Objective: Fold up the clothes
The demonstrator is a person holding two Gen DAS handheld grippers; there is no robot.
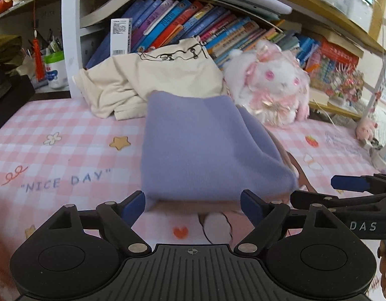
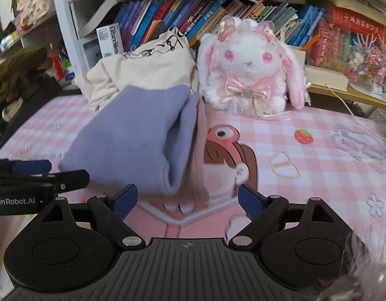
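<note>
Both claws were released, nothing gripped. Left claw [image 1: 193,207] sat at frame bottom, just short of the folded purple cloth [image 1: 205,150], which lay mid-frame on the pink checked worktop [image 1: 55,155]. Right claw [image 2: 187,202] was also wide apart w/ cloth edge near its left finger. Cream garment [image 1: 142,80] & plush rabbit [image 2: 248,65] sat behind, upper centre.
</note>
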